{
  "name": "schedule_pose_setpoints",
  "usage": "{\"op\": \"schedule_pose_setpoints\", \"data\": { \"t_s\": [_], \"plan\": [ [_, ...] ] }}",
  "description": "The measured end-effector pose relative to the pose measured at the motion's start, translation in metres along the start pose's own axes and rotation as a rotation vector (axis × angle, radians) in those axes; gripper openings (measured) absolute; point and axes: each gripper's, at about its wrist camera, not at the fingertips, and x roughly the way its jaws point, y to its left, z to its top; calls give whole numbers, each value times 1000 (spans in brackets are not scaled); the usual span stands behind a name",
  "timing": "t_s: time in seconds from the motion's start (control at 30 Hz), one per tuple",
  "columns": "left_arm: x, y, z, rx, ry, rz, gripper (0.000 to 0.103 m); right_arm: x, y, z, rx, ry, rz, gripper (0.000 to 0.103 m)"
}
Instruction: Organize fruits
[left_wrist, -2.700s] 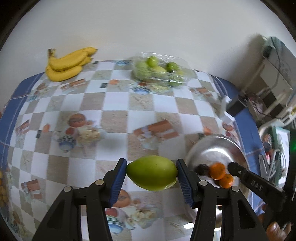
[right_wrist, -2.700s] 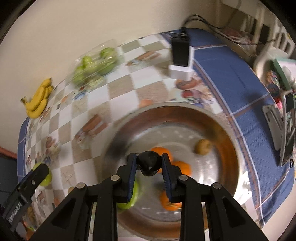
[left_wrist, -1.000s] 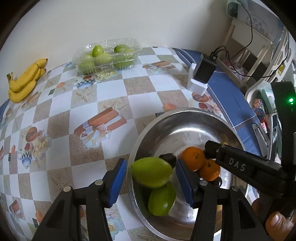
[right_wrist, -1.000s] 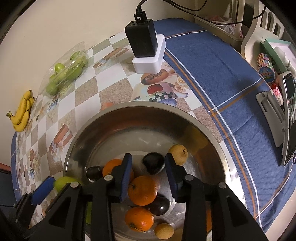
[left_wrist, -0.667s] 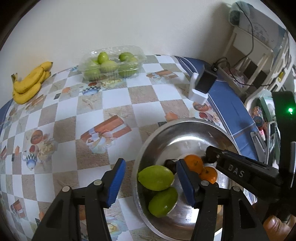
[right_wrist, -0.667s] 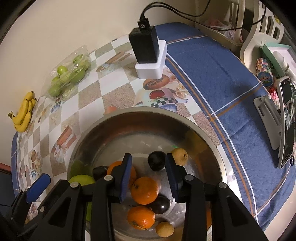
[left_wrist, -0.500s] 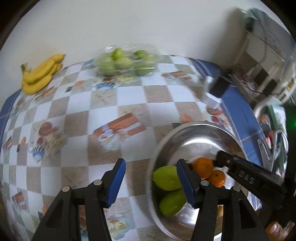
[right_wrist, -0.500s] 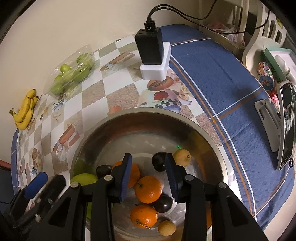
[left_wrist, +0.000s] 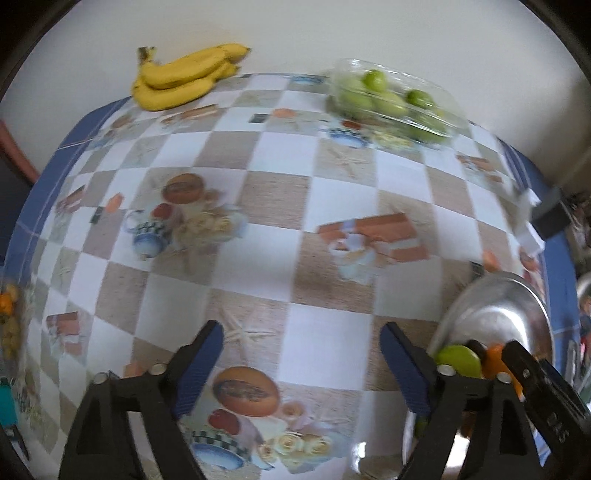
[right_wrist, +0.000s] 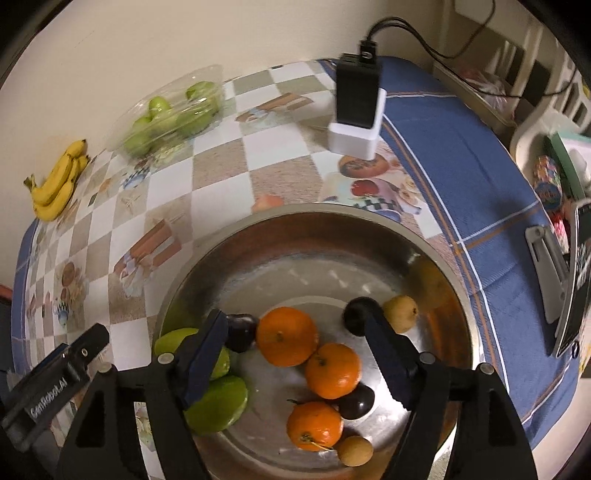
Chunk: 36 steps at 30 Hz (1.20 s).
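A steel bowl (right_wrist: 332, 236) holds two green mangoes (right_wrist: 218, 402), three oranges (right_wrist: 287, 336), dark plums (right_wrist: 358, 315) and small yellow-brown fruits (right_wrist: 400, 313). My right gripper (right_wrist: 295, 334) hangs over the bowl, jaws opening, nothing between them. My left gripper (left_wrist: 301, 347) is over bare tablecloth left of the bowl (left_wrist: 517, 295), jaws opening and empty. A green mango (left_wrist: 460, 360) shows at the bowl's edge behind its right finger. Bananas (left_wrist: 184, 79) and a clear box of green fruit (left_wrist: 395, 99) lie at the far side.
A black charger on a white block (right_wrist: 356, 110) stands behind the bowl. To the right, on the blue cloth border, are a phone on a stand (right_wrist: 569, 291) and small items. The checkered tablecloth (left_wrist: 258, 206) spreads left of the bowl.
The left gripper let go of the green mango into the bowl, drew away to the left and widened. The right gripper released the dark plum and its jaws spread wide.
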Motion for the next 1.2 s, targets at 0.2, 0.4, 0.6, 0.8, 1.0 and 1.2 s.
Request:
{"op": "schedule_pose_setpoints", "data": {
  "t_s": [0.2,0.4,0.6,0.8,1.0,1.2],
  "plan": [
    [0,9,1,-21,-9,26,102,0,13,-3,-52,-18,1,91],
    [-1,11,2,-9,-16,21,103,-2,23,-5,-93,-36,11,99],
    [-8,6,1,71,-67,71,103,-5,29,-8,-100,-43,34,99],
    [-19,10,-6,86,-108,129,103,-8,35,-15,-108,-32,44,99],
    [-25,16,-18,123,-136,242,103,-11,37,-27,-108,-22,43,99],
    [-25,28,-32,145,-110,298,103,-18,35,-41,-106,-28,38,99]
  ]
}}
